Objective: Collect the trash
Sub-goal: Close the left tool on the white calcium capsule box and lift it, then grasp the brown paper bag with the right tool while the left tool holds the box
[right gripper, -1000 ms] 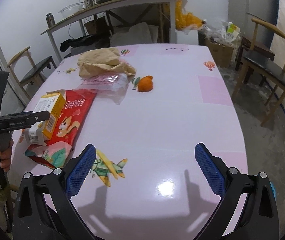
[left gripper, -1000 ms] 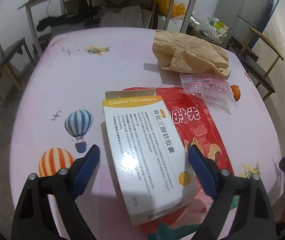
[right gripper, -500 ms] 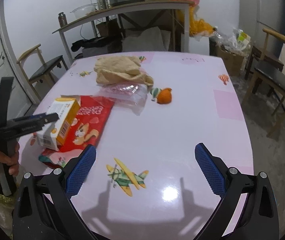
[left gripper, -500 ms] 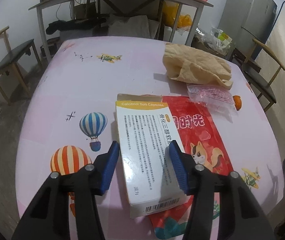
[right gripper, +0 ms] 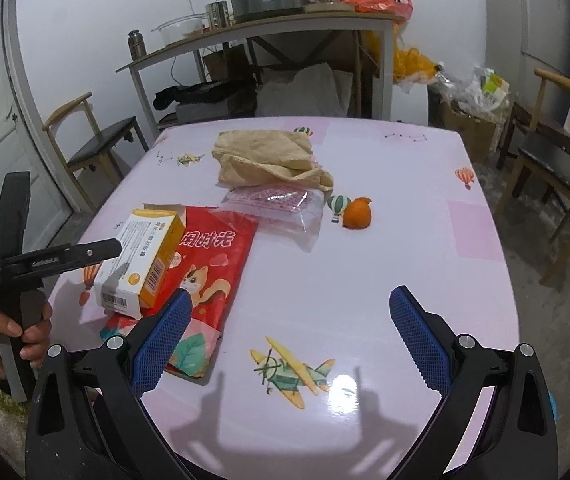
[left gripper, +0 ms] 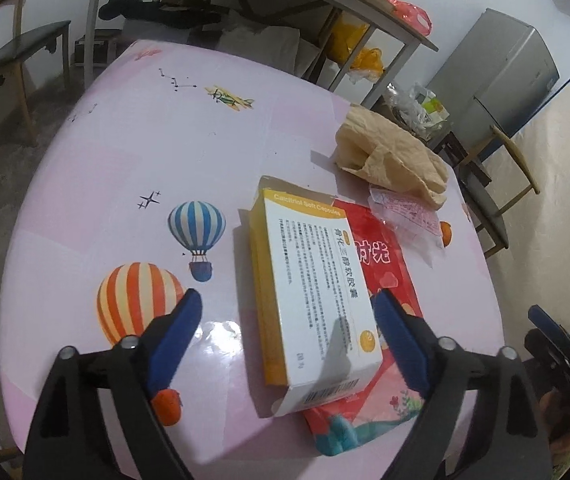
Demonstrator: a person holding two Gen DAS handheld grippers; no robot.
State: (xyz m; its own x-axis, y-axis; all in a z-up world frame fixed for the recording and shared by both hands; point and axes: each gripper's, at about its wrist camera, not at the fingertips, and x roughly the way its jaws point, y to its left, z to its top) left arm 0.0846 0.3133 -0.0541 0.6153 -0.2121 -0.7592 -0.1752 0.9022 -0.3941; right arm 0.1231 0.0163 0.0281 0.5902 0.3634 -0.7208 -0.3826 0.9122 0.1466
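Right now the white and yellow box (left gripper: pixel 313 296) lies on the pink table (left gripper: pixel 133 152), partly on top of a red bag (left gripper: pixel 389 272). It sits between the blue fingers (left gripper: pixel 175 330) of the left gripper (left gripper: pixel 285 334). Its jaws have just been opening and stand wide, not touching the box. Farther off lie a clear wrapper (right gripper: pixel 281 210), a tan cloth (right gripper: pixel 265 156) and an orange peel (right gripper: pixel 357 213). Over bare table, the right gripper (right gripper: pixel 289 334) has its jaws spread wide, with nothing between them.
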